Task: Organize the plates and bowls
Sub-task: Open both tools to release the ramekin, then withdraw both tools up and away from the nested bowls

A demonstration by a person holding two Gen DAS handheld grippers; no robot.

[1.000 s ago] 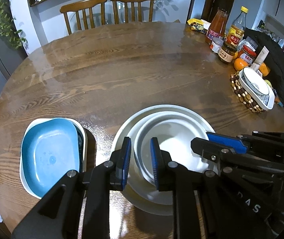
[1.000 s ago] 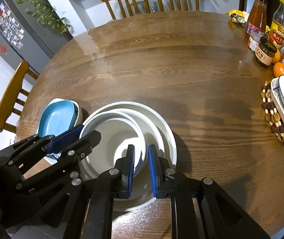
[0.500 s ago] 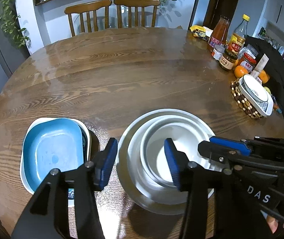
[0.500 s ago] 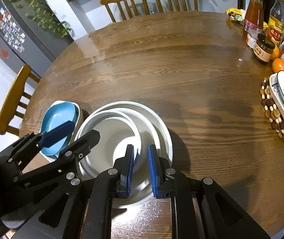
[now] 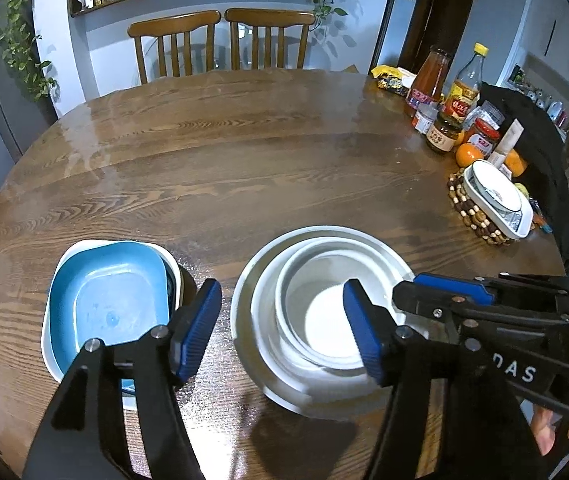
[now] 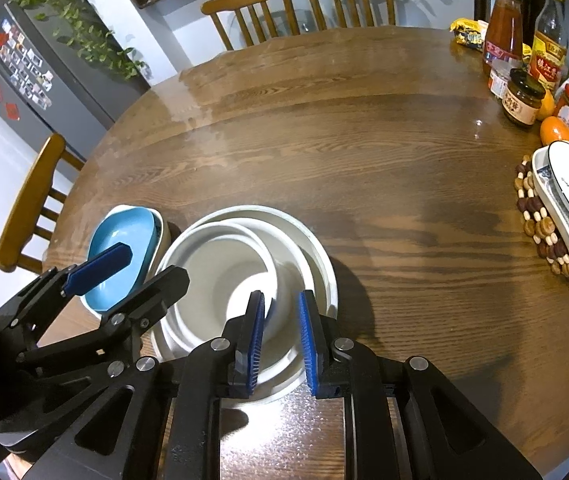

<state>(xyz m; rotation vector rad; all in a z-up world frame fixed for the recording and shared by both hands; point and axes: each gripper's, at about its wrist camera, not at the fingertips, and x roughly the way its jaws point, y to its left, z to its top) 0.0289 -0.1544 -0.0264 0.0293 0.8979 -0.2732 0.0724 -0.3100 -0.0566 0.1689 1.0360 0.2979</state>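
A stack of white round bowls point(image 5: 324, 312) sits near the table's front edge, a smaller bowl nested in wider ones; it also shows in the right wrist view point(image 6: 224, 264). To its left a blue square dish point(image 5: 108, 300) rests inside a white square dish point(image 6: 124, 236). My left gripper point(image 5: 280, 332) is open wide above the white stack's left side, holding nothing. My right gripper point(image 6: 280, 332) is partly open above the stack's near right rim, its pads apart and empty.
The round wooden table point(image 5: 224, 152) holds bottles and jars point(image 5: 444, 100), oranges and a white oblong dish on a beaded trivet point(image 5: 496, 200) at the right edge. Wooden chairs point(image 5: 220, 40) stand at the far side and the left.
My left gripper opened from nearly shut to wide and drew back. My right gripper opened slightly and lifted off the white bowl's rim. The bowls stayed nested.
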